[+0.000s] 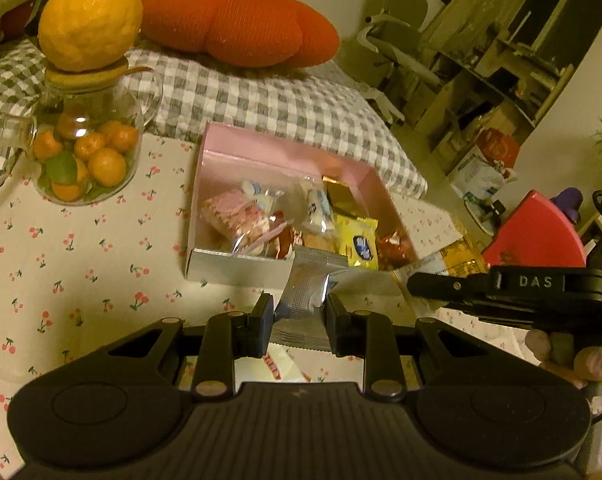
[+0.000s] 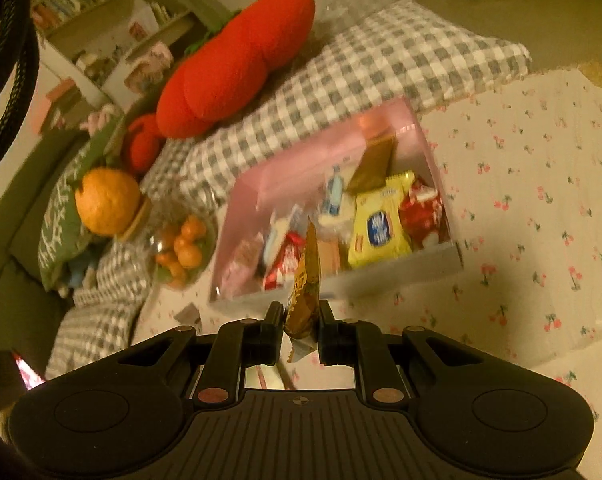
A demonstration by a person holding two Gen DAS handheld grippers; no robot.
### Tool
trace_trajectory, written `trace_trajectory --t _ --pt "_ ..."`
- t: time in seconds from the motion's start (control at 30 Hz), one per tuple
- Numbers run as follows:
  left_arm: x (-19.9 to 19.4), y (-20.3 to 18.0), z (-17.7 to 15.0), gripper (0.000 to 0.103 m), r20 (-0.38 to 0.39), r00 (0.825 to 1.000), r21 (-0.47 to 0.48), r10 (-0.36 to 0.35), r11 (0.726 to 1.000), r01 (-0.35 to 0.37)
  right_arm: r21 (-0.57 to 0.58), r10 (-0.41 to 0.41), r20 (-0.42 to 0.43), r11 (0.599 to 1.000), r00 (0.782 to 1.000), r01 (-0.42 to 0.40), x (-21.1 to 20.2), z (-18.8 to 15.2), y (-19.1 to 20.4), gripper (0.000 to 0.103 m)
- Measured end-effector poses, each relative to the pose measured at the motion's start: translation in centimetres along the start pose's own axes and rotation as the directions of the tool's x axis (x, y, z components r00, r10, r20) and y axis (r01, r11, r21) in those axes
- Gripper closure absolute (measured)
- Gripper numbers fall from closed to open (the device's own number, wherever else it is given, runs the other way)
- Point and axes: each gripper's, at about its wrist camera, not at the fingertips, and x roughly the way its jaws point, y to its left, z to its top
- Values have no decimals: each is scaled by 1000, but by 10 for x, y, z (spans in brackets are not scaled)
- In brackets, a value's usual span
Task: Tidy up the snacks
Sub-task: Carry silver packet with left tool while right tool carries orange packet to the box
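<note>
Above the near edge of the cherry-print cloth [image 1: 81, 240], the left gripper [image 1: 297, 320] pinches a silver sachet [image 1: 307, 288] and the right gripper [image 2: 301, 330] nips an orange packet [image 2: 307, 280], both just short of the pink box [image 1: 285, 160] of snacks. Both wrappers look light, limp and slippery; judged best held at the crimped end seal.

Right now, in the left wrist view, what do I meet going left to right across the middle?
Glass jar of oranges → pink box → yellow snack packet in the box → orange packet in the right gripper → red lid.
</note>
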Motion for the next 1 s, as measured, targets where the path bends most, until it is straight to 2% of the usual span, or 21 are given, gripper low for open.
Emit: trace_trajectory --t 0.1,0.2,0.47,0.53,0.87,1.0 --pt "1 -3 4 78 18 1000 -12 8 1000 -8 22 12 53 1000 999 -13 5 9 -7 88" --pt "4 -8 10 78 32 999 -18 10 1000 -9 56 32 68 998 997 -36 13 16 -15 88" --pt "30 -20 30 78 30 999 13 23 1000 -23 86 48 53 995 997 -53 35 21 -27 86" --pt "40 -23 35 78 27 999 20 29 999 -30 98 47 48 994 998 -52 39 21 -32 82" --pt "83 -34 63 78 -3 997 32 83 996 -83 172 52 36 983 998 -57 39 30 -55 80" --pt "98 -35 70 78 -13 994 22 108 994 -108 200 67 34 977 997 -72 39 32 -60 74"
